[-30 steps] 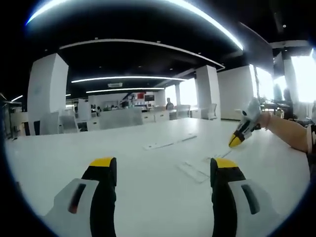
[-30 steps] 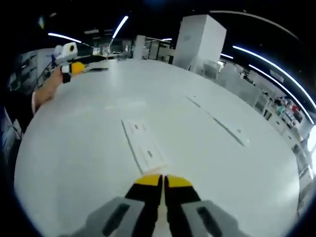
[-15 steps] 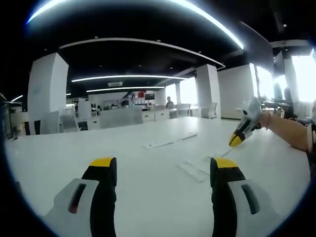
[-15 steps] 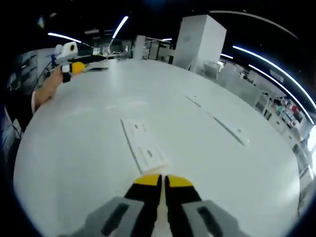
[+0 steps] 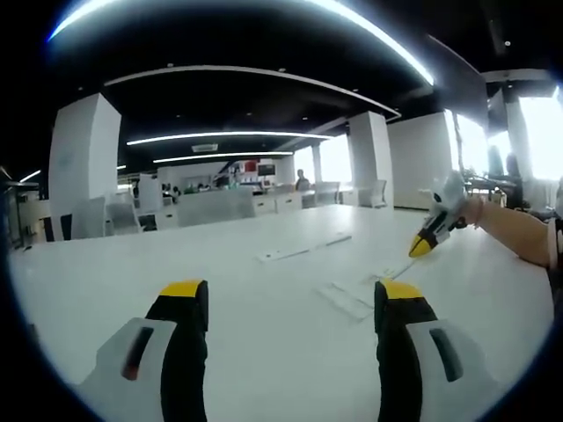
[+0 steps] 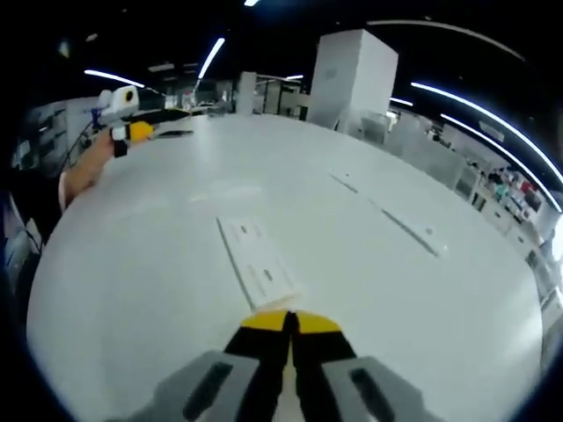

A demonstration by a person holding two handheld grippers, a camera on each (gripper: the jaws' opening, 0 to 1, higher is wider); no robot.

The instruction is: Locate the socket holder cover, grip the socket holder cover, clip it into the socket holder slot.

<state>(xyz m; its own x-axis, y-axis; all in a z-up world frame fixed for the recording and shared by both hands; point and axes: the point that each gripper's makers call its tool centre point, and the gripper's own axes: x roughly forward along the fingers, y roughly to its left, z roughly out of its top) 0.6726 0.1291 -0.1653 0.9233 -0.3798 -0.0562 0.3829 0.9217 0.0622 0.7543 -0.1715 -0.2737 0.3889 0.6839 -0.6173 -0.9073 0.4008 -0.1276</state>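
A wide white table [image 5: 264, 299] runs through an open office with white pillars and strip lights overhead. In the left gripper view, the left gripper [image 5: 290, 303] hovers above the table with its yellow-tipped jaws standing wide apart and nothing between them. Just ahead of its right jaw lies a flat white rectangular part, likely the socket holder [image 5: 345, 301], pale against the table and hard to make out. Farther back lie two long thin white strips [image 5: 303, 249], end to end; their detail is too small to read. At the right of that view the right gripper [image 5: 422, 244] points down toward the table, held by a hand and forearm that the picture edge cuts off. In the right gripper view, that gripper's jaws are pressed together [image 6: 290, 323] on a thin white piece, apparently the socket holder cover [image 6: 288, 406], mostly hidden between them, so its shape is unclear. The socket holder [image 6: 256, 261] lies just beyond the tips. The strips [image 6: 406, 231] lie to the right, and the left gripper [image 6: 132, 130] shows far off at upper left.
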